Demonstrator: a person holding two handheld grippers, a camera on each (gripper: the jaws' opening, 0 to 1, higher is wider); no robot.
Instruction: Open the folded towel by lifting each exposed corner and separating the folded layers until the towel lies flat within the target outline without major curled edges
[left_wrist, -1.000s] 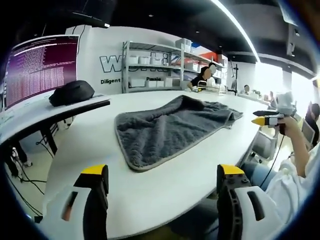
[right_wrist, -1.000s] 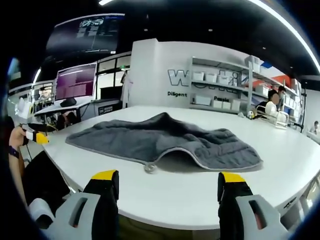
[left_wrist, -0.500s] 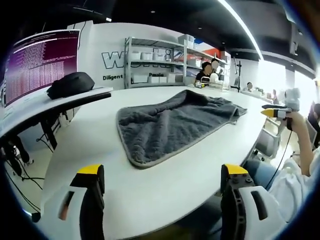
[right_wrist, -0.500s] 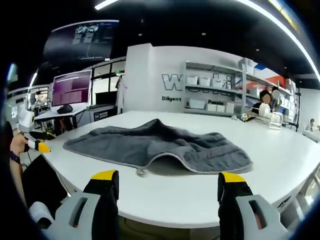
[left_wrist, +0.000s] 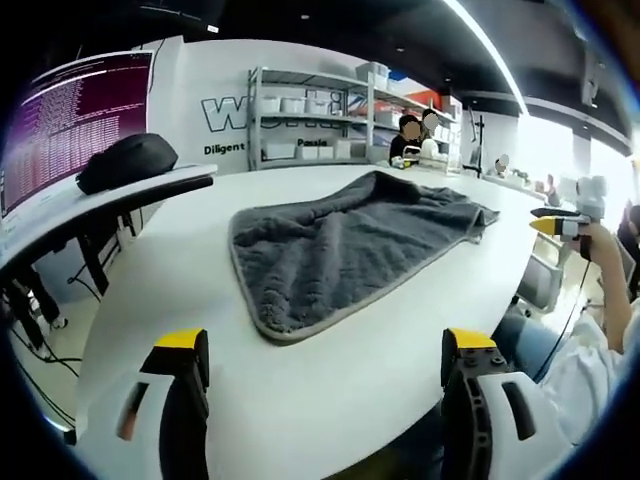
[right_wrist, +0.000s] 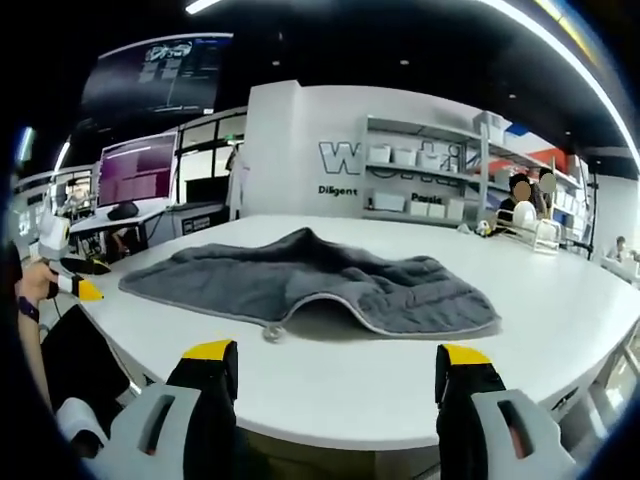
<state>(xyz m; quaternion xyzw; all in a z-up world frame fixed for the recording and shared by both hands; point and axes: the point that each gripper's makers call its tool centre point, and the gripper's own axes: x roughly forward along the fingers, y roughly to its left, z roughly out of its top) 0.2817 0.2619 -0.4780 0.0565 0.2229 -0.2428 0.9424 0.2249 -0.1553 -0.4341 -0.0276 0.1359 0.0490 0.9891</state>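
Grey towel (left_wrist: 340, 245) lies rumpled mid-table, one edge humped up (right_wrist: 330, 305). Left gripper (left_wrist: 322, 345) and right gripper (right_wrist: 338, 355) both held level off the white table (right_wrist: 400, 370) edge, jaws wide apart, clear of towel, gripping nothing.

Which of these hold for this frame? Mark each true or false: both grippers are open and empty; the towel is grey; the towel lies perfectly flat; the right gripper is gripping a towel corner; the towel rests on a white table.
1. Both grippers are open and empty. True: the left gripper and right gripper hold nothing between their jaws.
2. The towel is grey. True.
3. The towel lies perfectly flat. False: in the right gripper view a ridge rises along its middle and the near edge arches off the surface.
4. The right gripper is gripping a towel corner. False: it is back from the towel, off the table edge.
5. The towel rests on a white table. True.
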